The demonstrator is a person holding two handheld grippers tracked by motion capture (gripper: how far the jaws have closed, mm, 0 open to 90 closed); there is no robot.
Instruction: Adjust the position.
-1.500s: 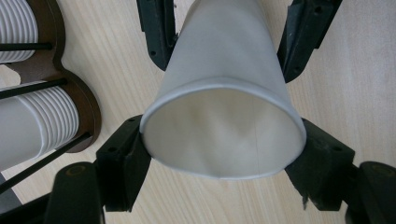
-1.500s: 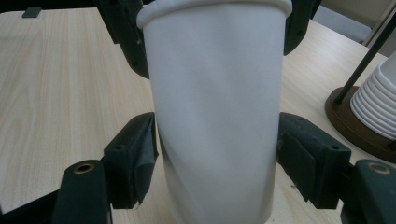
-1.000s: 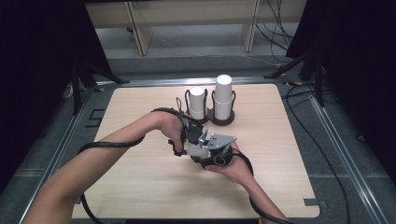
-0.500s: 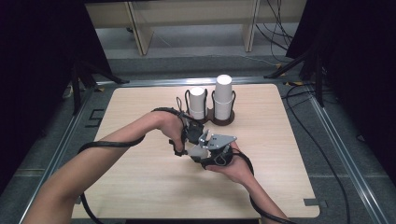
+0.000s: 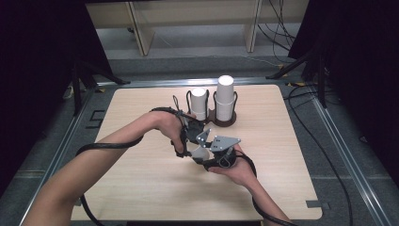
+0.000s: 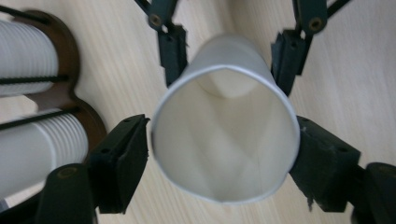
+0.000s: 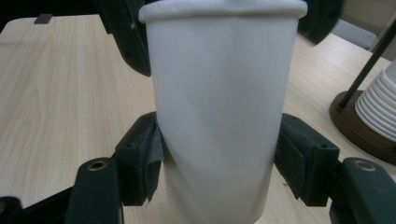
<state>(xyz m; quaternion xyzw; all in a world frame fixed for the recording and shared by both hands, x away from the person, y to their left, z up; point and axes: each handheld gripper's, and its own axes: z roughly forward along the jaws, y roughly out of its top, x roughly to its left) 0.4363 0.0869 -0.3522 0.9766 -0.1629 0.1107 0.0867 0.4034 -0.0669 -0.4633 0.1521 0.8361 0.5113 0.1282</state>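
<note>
A white paper cup (image 5: 201, 151) is held just above the table's middle between both grippers. In the left gripper view I look into the cup's open mouth (image 6: 224, 135); my left gripper (image 6: 224, 158) has its jaws against the rim on both sides. The right gripper's fingers (image 6: 173, 51) clamp the cup farther down. In the right gripper view the cup (image 7: 219, 116) stands upright, and my right gripper (image 7: 219, 163) is shut on its lower body, denting it slightly. From above, the left gripper (image 5: 190, 136) and right gripper (image 5: 211, 150) sit close together.
A dark two-slot cup holder (image 5: 221, 122) stands at the table's back centre with two stacks of white cups (image 5: 198, 103) (image 5: 225, 96). It lies close to the left gripper's left side (image 6: 60, 93). Cables trail over the table's left and front.
</note>
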